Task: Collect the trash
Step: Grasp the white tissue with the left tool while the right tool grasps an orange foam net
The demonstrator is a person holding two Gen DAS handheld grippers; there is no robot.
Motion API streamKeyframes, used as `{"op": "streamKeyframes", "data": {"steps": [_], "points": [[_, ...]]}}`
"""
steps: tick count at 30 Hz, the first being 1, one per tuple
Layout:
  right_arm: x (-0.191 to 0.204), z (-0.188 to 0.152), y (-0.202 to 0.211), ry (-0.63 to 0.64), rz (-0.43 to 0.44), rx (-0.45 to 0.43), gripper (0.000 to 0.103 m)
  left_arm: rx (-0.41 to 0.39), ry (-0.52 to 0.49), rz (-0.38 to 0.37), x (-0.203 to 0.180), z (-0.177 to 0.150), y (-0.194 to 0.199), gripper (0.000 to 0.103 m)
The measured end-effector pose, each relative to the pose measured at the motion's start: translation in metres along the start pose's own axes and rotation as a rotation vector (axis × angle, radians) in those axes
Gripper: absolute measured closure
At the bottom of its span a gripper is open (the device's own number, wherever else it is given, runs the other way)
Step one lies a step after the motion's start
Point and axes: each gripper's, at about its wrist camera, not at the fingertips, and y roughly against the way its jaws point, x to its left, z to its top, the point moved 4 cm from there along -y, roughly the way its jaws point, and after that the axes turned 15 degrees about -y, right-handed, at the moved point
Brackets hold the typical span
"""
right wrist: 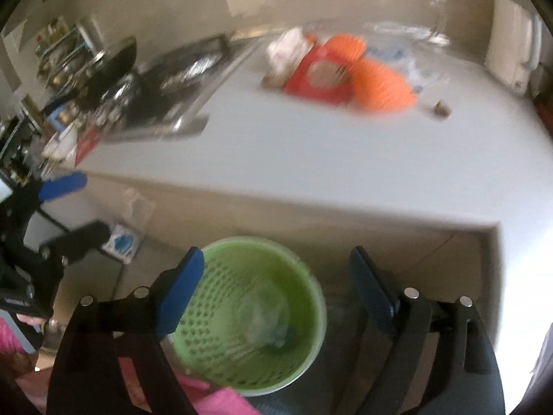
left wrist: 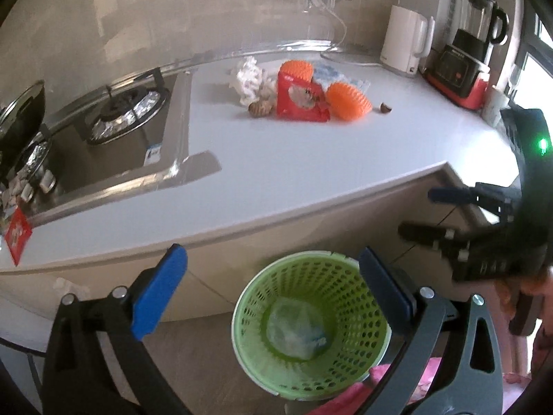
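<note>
Blue-padded fingers (left wrist: 159,294) of the left gripper (left wrist: 273,290) stand spread wide with nothing between them, poised above a green perforated basket (left wrist: 255,311) on the floor; the right gripper (right wrist: 276,287) likewise shows its jaws parted and empty over the same basket, the view from it smeared by blur; no earlier view is on hand, so only the open, unladen stance can be told; inside the basket lies a crumpled clear plastic wrapper (left wrist: 297,328) with a touch of blue print, resting on the bottom; a strip of pink cloth (left wrist: 349,394) shows just beside the basket's near rim; beyond the basket rises the pale front of a kitchen counter (left wrist: 242,173), and on its white top, well apart from both grippers, sits the remaining litter in a loose cluster: a red packet (left wrist: 300,100), two orange spiky balls (left wrist: 349,100) touching it, crumpled white paper (left wrist: 249,79) to the left, a blue-and-white plastic bag (left wrist: 328,74) behind, a brown shell-like scrap (left wrist: 257,108) at the packet's left corner, and a small brown bit (left wrist: 385,107) alone to the right; a gas hob (left wrist: 128,121) with foil-lined burners is set into the counter on the left; a white kettle (left wrist: 404,45) and a black-and-red blender (left wrist: 466,55) stand along the back wall on the right.
</note>
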Motion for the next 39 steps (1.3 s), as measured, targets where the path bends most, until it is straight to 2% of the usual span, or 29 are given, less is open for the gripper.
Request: {"op": "streamKeyframes", "data": {"steps": [6,10,15,20,22,26,30,35,37,39], "points": [[-0.026,0.068,0.005,0.016,-0.061,-0.093,0.017,-0.035,-0.021,0.024,0.002,0.049,-0.012,0.008],[-0.037,0.112,-0.007,0.041,-0.069,-0.119,0.017,-0.056,-0.022,0.030,0.003,0.087,-0.028,0.008],[-0.045,0.151,-0.038,0.075,-0.061,-0.107,0.017,-0.050,0.001,0.042,0.011,0.133,-0.064,0.008],[-0.060,0.170,-0.079,0.100,-0.077,-0.065,0.018,-0.028,0.043,0.073,0.028,0.164,-0.097,0.008],[-0.067,0.176,-0.096,0.111,-0.097,-0.042,0.023,-0.016,0.055,0.089,0.036,0.172,-0.111,0.008],[-0.081,0.178,-0.116,0.106,-0.107,0.016,0.057,0.023,0.104,0.111,0.062,0.189,-0.146,0.008],[-0.092,0.179,-0.107,0.071,-0.046,0.006,0.080,0.057,0.118,0.140,0.085,0.207,-0.183,0.008],[-0.101,0.188,-0.081,0.043,0.012,-0.010,0.081,0.075,0.137,0.143,0.106,0.224,-0.221,0.008],[-0.104,0.191,-0.070,0.038,0.028,-0.020,0.081,0.086,0.150,0.128,0.115,0.228,-0.237,0.017],[-0.107,0.194,-0.061,0.024,0.049,-0.025,0.081,0.104,0.156,0.115,0.119,0.229,-0.249,0.031]]}}
